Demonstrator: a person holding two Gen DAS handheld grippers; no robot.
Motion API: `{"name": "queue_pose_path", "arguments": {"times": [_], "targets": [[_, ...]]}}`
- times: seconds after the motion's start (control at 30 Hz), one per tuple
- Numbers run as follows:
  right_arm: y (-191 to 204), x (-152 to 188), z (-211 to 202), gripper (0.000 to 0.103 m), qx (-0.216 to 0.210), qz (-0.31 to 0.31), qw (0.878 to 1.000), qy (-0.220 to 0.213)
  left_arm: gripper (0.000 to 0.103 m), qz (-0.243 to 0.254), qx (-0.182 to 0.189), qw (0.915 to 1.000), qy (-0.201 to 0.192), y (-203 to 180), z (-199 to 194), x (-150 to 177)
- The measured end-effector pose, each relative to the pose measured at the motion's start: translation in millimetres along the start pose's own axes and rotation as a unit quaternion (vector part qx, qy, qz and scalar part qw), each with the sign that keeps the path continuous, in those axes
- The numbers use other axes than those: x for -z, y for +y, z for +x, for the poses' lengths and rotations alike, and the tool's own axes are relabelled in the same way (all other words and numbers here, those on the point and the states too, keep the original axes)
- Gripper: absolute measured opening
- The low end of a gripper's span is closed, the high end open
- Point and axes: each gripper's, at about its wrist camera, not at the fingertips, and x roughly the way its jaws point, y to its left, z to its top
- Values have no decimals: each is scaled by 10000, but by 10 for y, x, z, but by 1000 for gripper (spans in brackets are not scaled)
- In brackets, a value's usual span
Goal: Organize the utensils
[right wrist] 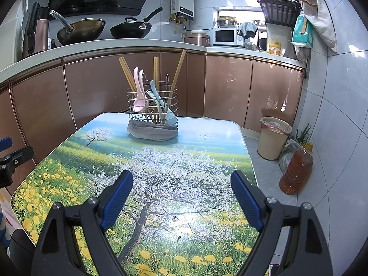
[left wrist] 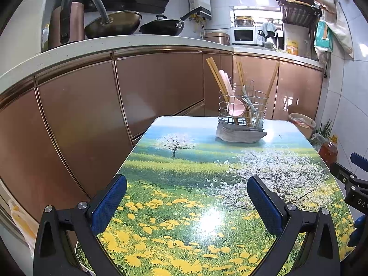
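Both grippers hang over the near end of the table (right wrist: pixel 237 138), and neither has hold of anything. The left gripper (left wrist: pixel 186 203) has its jaws spread wide, only the flower-print top between them; the right gripper (right wrist: pixel 181 199) matches it, jaws wide apart and empty.

Straight ahead of both sets of jaws, well apart from them at the far end of the table, stands the wire holder (right wrist: pixel 152 104), sitting on a crumpled grey cloth (right wrist: pixel 151 132). Inside it: wooden chopsticks (right wrist: pixel 127 74) leaning out at several angles, a pink spoon (right wrist: pixel 139 92) and a pale blue spoon (right wrist: pixel 158 102), bowls down.

My read: no loose utensil lies anywhere between the jaws and the holder, so either the sorting is essentially done or it concerns what is already in the holder. If more is wanted, the next move calls for a long reach forward and a narrow pinch on a single handle above the wire rim, without tipping the holder off its soft base.

Hard to make out: how many chopsticks there are, whether the holder has separate compartments, and what lies at its bottom behind the wires and cloth. The nearest table edge is hidden under the grippers themselves. Each gripper shows only as a sliver at the edge of the other's view.
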Motion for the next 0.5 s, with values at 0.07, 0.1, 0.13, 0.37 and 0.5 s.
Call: {"name": "queue_pose_path", "arguments": {"times": [0.07, 0.1, 0.13, 0.37, 0.5], "targets": [[2, -1, -23, 86, 21, 10, 10000, -15, 103, -8, -2, 10000, -2, 2, -3, -4], [6, -1, -35, 86, 29, 15, 10000, -19, 103, -9, -9, 10000, -3, 3, -6, -4], [-2, -1, -41, 86, 33, 14, 10000, -18, 103, -13, -9, 10000, -3, 4, -3, -8], [24, -11, -80, 86, 66, 21, 10000, -49, 103, -17, -2, 10000, -12, 3, -14, -8], [46, -19, -91, 86, 90, 27, 9999, -55, 103, -33, 0, 10000, -13, 3, -14, -7]]}}
